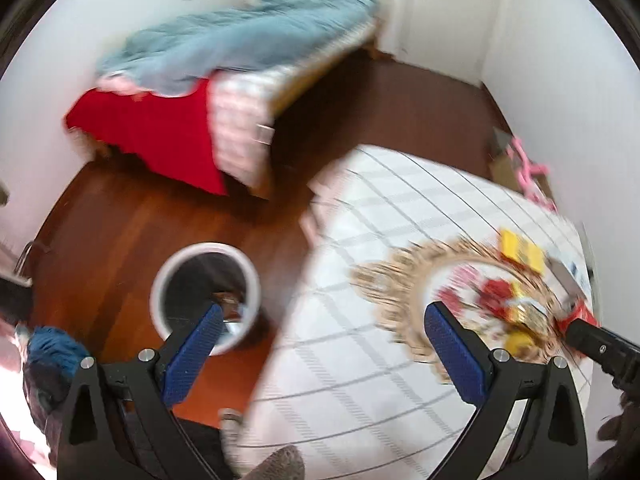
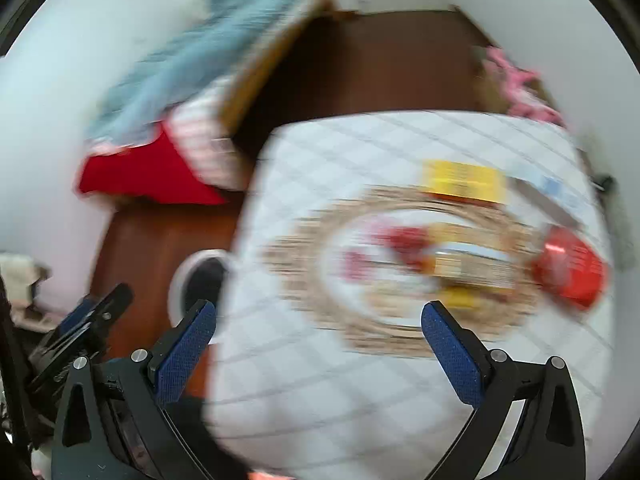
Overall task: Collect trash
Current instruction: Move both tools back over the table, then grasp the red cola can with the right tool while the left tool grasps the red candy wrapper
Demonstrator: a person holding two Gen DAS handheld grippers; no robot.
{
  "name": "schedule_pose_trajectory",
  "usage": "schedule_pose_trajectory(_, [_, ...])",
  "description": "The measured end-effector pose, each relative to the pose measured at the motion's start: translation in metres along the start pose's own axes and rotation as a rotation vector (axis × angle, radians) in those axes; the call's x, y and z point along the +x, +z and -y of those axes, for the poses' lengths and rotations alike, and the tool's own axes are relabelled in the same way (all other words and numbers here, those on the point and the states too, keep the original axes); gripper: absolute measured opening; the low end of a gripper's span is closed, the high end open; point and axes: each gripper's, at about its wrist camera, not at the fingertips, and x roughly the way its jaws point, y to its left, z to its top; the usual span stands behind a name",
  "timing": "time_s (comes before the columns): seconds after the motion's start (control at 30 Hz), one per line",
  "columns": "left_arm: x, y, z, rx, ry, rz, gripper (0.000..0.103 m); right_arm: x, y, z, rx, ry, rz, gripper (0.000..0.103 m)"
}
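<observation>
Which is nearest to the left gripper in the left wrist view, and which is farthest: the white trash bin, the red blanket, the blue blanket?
From the left gripper:
1. White trash bin, on the floor just beyond the left finger.
2. Red blanket, hanging over the bed's near end.
3. Blue blanket, on the bed near the wall.

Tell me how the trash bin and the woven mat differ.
The trash bin stands on the wooden floor; the woven mat lies on the checked tablecloth. The trash bin is a white-rimmed container with a dark inside; the woven mat is flat, tan and fringed. The woven mat carries red and yellow wrappers; the trash bin's contents are unclear. Both are round.
</observation>
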Motion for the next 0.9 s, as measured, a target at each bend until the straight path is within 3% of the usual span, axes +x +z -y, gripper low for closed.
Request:
schedule_pose_trajectory(0.2, [0.042, 0.0, 0.1, 0.083, -0.034, -0.066, 0.103, 0.011, 0.021, 0.122, 0.02, -0.258, -0.122, 0.103])
schedule_pose_trajectory(0.4, [0.065, -0.005, 0.171, 0.157, -0.028, -0.086, 0.103, 0.043, 0.044, 0.194, -0.101, -0.418, -0.278, 0.103])
schedule_pose_trajectory(0.5, [0.074, -0.006, 0.181, 0.169, -0.023, -0.105, 0.103, 0.069, 0.047, 0.212, -0.164, -0.426, -0.362, 0.103])
schedule_pose_trajectory(0.6, [0.081, -0.006, 0.18, 0.178, -0.002, -0.106, 0.103, 0.088, 0.047, 0.218, -0.199, -0.377, -0.388, 0.103])
schedule_pose_trajectory(0.7, [0.089, -0.004, 0.169, 0.166, 0.023, -0.111, 0.103, 0.101, 0.049, 0.221, -0.201, -0.339, -0.382, 0.102])
schedule_pose_trajectory(0.77, [0.098, -0.001, 0.158, 0.137, 0.019, -0.123, 0.103, 0.106, 0.05, 0.225, -0.171, -0.307, -0.365, 0.092])
schedule_pose_trajectory(0.9, [0.111, 0.006, 0.14, 0.088, -0.017, -0.153, 0.103, 0.103, 0.049, 0.227, -0.078, -0.304, -0.322, 0.092])
